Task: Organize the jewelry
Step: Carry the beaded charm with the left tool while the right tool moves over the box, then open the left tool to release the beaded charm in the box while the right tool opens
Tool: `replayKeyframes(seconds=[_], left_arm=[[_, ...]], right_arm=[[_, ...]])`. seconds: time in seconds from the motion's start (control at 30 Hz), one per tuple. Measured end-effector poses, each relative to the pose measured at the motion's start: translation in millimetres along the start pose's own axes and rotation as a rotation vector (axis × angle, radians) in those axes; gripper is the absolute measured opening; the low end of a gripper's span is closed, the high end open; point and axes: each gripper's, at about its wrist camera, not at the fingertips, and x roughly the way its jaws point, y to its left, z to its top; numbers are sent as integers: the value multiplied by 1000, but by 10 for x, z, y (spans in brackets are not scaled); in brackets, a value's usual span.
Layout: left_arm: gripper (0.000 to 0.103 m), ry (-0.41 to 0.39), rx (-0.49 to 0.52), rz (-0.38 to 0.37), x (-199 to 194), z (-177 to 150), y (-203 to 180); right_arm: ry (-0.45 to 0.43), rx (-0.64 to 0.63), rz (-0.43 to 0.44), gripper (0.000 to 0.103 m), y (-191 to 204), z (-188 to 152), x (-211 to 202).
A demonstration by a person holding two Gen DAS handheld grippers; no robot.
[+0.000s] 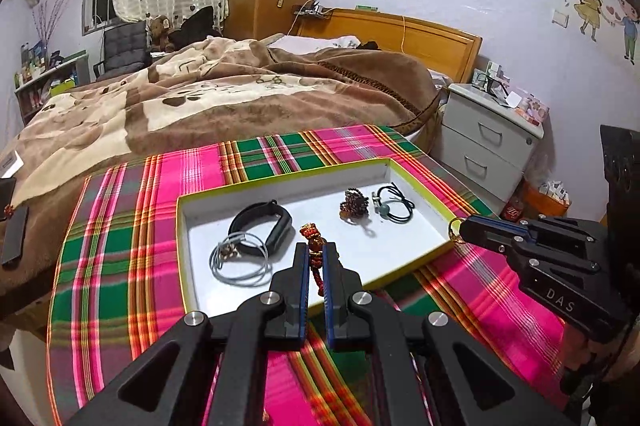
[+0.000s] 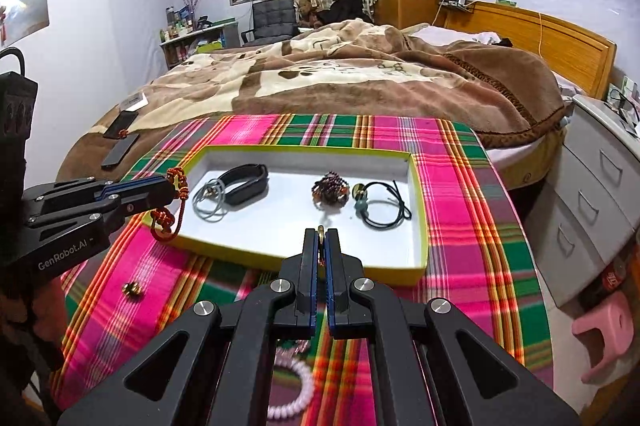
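A white tray with a yellow-green rim [image 1: 280, 182] [image 2: 420, 210] lies on the plaid cloth. It holds a black band [image 1: 262, 222] [image 2: 246, 182], a grey cord loop [image 1: 240, 262] [image 2: 208, 202], a dark bead bracelet [image 1: 354, 204] [image 2: 330, 188] and a black cord with a green bead [image 1: 394, 206] [image 2: 380, 206]. My left gripper [image 1: 316, 250] [image 2: 174, 192] is shut on a red braided cord bracelet [image 1: 314, 246] [image 2: 172, 214] over the tray's near left part. My right gripper [image 2: 320, 232] [image 1: 460, 228] is shut on a small gold ring [image 1: 454, 226] [image 2: 320, 230] at the tray's near right edge.
On the cloth near the tray lie a small gold piece [image 2: 132, 289] and a pink bead bracelet [image 2: 292, 390]. Behind the table is a bed with a brown blanket [image 1: 240, 86]. A white nightstand [image 1: 488, 138] stands right. A phone [image 2: 120, 150] lies on the bed.
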Motion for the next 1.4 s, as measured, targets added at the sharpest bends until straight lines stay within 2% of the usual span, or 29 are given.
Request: replayKeyframes(seconds=[0.33, 0.73, 1.13, 1.4], left_arm=[[6, 43, 6, 5, 429, 124, 82], [6, 124, 13, -6, 866, 189, 114], [6, 186, -9, 4, 1096, 165, 188], [6, 199, -18, -7, 1125, 136, 197]], right_arm=[[42, 14, 6, 3, -162, 166, 450], [95, 3, 13, 3, -236, 192, 898], [119, 14, 18, 3, -273, 186, 1056], [131, 15, 11, 4, -273, 180, 1066]])
